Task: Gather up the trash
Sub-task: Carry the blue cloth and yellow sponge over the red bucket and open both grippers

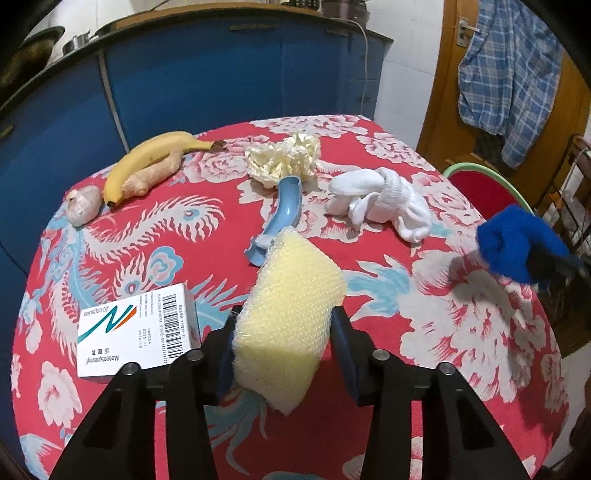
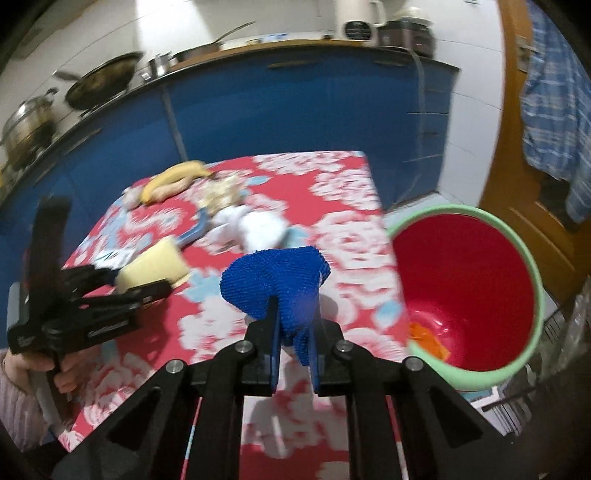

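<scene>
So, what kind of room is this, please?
Most likely a home kitchen. Pots and a wok stand on a counter with blue cabinets, and a table with a flowered cloth holds a banana and garlic.

I stood in a home kitchen: blue cabinets (image 2: 295, 110) under a counter with pots (image 2: 27, 125), a wok (image 2: 99, 83) and a kettle (image 2: 354, 16).

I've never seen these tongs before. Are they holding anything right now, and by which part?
Yes. The left gripper clamps a yellow sponge across its near end. The right gripper pinches a blue cloth by its lower edge, the rest bunched above the fingers.
</scene>
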